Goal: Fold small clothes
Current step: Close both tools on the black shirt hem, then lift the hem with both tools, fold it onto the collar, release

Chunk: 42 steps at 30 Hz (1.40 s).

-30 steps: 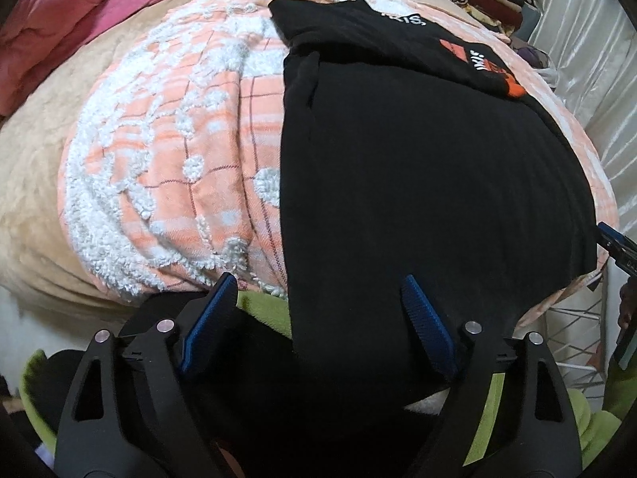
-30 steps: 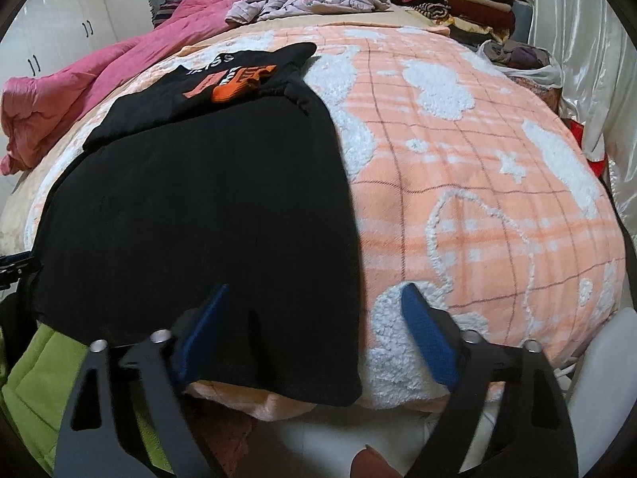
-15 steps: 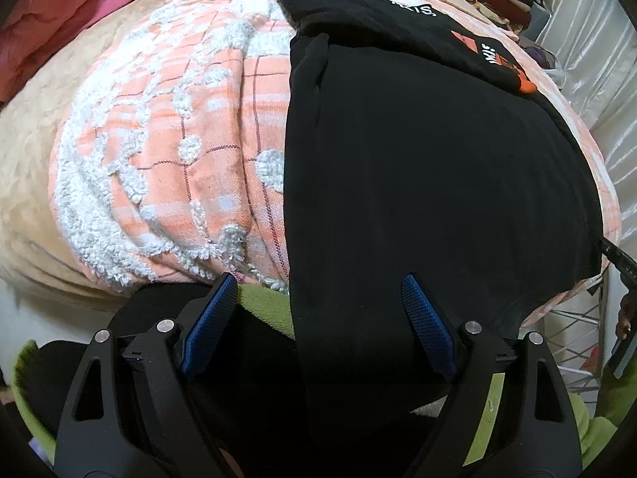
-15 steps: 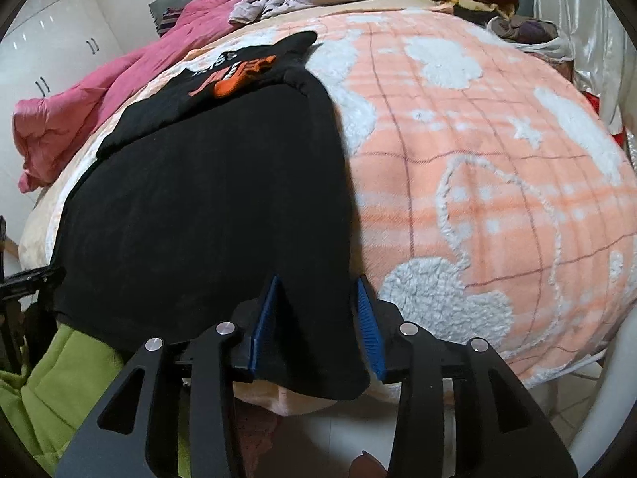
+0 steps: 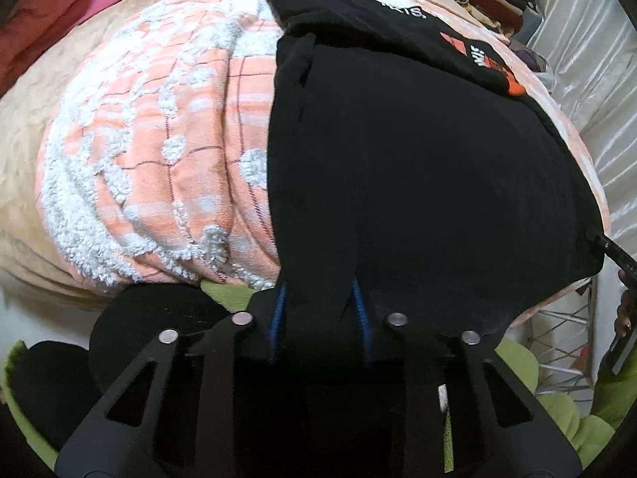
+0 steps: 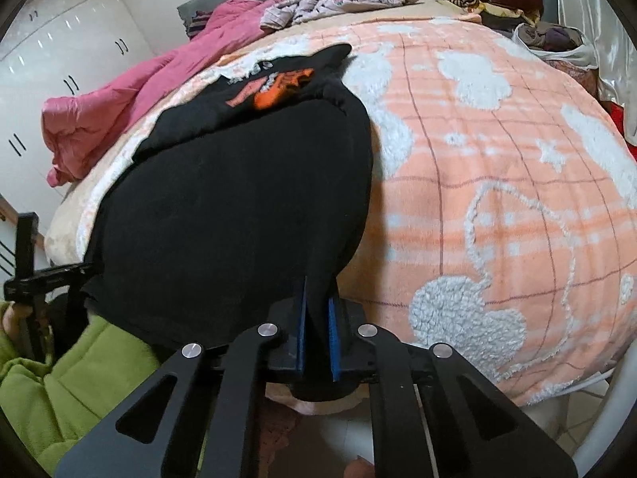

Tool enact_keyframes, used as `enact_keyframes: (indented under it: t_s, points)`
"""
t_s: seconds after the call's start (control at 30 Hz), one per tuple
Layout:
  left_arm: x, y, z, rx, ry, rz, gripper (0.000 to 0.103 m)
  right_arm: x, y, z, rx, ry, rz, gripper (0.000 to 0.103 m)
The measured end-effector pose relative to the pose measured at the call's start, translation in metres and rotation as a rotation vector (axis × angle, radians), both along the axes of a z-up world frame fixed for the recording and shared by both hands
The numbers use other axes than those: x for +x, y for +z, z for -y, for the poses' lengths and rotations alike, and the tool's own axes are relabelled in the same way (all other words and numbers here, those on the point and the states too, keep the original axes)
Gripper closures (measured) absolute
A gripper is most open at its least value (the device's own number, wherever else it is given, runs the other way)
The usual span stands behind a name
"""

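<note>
Left wrist view: your left tool (image 5: 318,318) has just been closing, and its blue pads now pinch the near hem of the black shirt (image 5: 418,167) at its left corner, cloth bunched between them. The shirt lies flat on the peach blanket (image 5: 151,151), its hem hanging over the near edge of the bed and its printed end toward the far edge.

Right wrist view: your right tool (image 6: 318,330) has also just been closing; its pads are nearly together, with the right hem corner of the black shirt (image 6: 239,207) caught between them. The left tool (image 6: 43,279) shows at the shirt's other corner.

Judgement: both corners look secured, so the fold can start. Lift both tools together and level, keep the hem taut between them, and carry it toward the printed end. Watch that the blanket is not caught and lifted along with the shirt.
</note>
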State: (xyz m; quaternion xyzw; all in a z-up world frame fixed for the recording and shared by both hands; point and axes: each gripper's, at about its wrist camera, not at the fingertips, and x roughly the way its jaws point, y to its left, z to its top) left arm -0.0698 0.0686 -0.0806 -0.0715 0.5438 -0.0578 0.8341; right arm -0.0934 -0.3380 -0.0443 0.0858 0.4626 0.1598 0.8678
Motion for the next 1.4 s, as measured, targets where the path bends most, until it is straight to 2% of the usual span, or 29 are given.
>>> enact_keyframes:
  t_s: [0.1,0.3,0.63,0.77,0.93,1.2,1.4]
  points:
    - [-0.003,0.009,-0.008,-0.047,0.005,0.022,0.098,0.001,0.013,-0.001,0.010,0.006,0.035,0.095]
    - [-0.007,0.033,-0.015,-0.080,0.011,0.086,0.098,0.005,0.040,0.003,0.046,0.012,0.102,0.096]
    - [-0.002,0.082,-0.030,-0.122,0.048,0.218,0.099,0.023,0.079,0.018,0.111,-0.049,0.232,0.096]
    - [0.008,0.098,-0.035,-0.174,0.052,0.246,0.099,0.036,0.092,0.017,0.120,-0.067,0.275,0.096]
    - [0.028,0.118,-0.031,-0.163,0.055,0.296,0.099,0.052,0.107,0.015,0.129,-0.094,0.318,0.096]
    - [0.056,0.133,-0.036,-0.178,0.073,0.335,0.099,0.077,0.129,0.007,0.091,-0.113,0.372,0.096]
    - [0.080,0.144,-0.034,-0.123,0.084,0.366,0.099,0.097,0.140,-0.002,0.059,-0.113,0.400,0.096]
